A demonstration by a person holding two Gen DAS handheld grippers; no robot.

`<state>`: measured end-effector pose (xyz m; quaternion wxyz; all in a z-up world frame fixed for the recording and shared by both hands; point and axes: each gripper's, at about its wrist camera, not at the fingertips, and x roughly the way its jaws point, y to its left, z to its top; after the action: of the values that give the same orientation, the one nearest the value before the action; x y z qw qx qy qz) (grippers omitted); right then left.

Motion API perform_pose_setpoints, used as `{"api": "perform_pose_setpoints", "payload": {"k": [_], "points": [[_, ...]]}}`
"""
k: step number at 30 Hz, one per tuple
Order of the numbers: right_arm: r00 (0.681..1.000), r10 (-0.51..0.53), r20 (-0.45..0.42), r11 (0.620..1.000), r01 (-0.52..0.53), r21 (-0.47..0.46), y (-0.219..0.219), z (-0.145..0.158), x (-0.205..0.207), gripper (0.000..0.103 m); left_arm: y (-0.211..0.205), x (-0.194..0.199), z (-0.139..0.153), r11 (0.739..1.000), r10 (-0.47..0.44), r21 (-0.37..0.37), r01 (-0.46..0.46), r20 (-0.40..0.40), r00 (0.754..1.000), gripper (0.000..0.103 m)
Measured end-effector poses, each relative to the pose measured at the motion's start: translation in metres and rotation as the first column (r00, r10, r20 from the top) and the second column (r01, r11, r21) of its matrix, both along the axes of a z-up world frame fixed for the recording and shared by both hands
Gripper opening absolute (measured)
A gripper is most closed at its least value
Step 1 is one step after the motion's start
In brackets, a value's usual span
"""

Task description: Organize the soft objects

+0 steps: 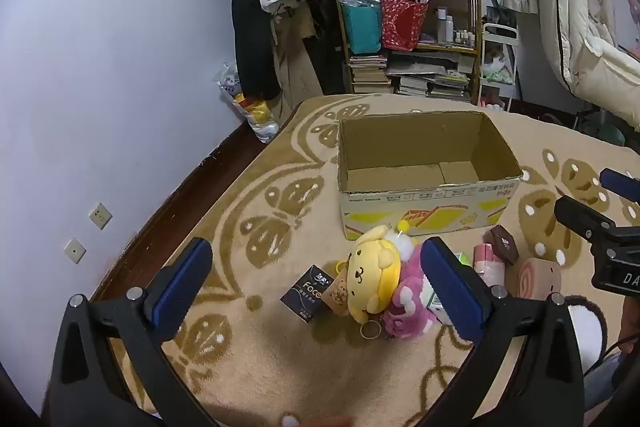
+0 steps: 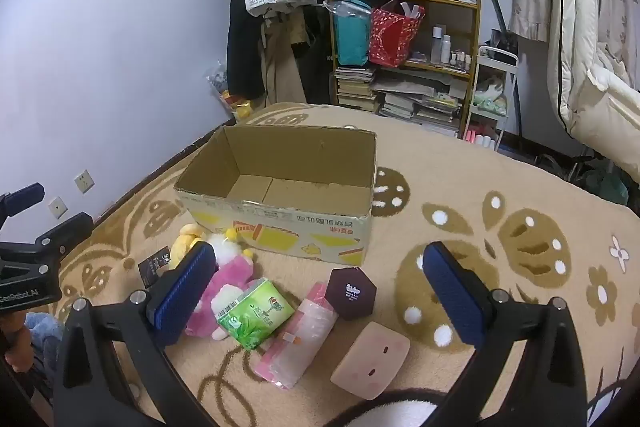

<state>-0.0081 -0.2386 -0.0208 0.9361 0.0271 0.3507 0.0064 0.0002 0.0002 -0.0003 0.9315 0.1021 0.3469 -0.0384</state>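
Both hand-held grippers — left (image 1: 316, 283), right (image 2: 316, 287) — gape above plush toys (image 1: 376, 279).

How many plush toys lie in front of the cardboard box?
2: a yellow plush toy on the rug near the cardboard box, and a pink plush toy touching its right side. Others may be hidden behind them.

A matt corrugated brown cardboard box (image 2: 280, 203) is set on a fuzzy beige pile rug (image 2: 480, 187). Fleecy cloth is seen on the yellow plush dog (image 1: 370, 273); glossy plastic film wraps the green tissue pack (image 2: 254, 313).
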Motion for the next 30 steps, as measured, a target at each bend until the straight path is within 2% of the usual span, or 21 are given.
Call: {"api": "perform_pose_setpoints", "payload": {"k": [4, 5, 30], "points": [[1.000, 0.000, 0.011, 1.000, 0.000, 0.000, 0.0002, 0.0000, -0.0003, 0.103, 0.0030, 0.0012, -0.0009, 1.000, 0.002, 0.001, -0.002, -0.010, 1.000, 0.103], [1.000, 0.001, 0.009, 1.000, -0.001, -0.001, 0.0004, 0.0000, -0.0002, 0.103, -0.0022, -0.0012, -0.0001, 1.000, -0.008, 0.026, 0.008, 0.005, 1.000, 0.103], [1.000, -0.002, 0.014, 1.000, 0.002, -0.015, 0.0027, 0.0006, -0.0007, 0.103, -0.0041, -0.0011, -0.0017, 0.999, -0.009, 0.047, 0.008, 0.006, 1.000, 0.103]]}}
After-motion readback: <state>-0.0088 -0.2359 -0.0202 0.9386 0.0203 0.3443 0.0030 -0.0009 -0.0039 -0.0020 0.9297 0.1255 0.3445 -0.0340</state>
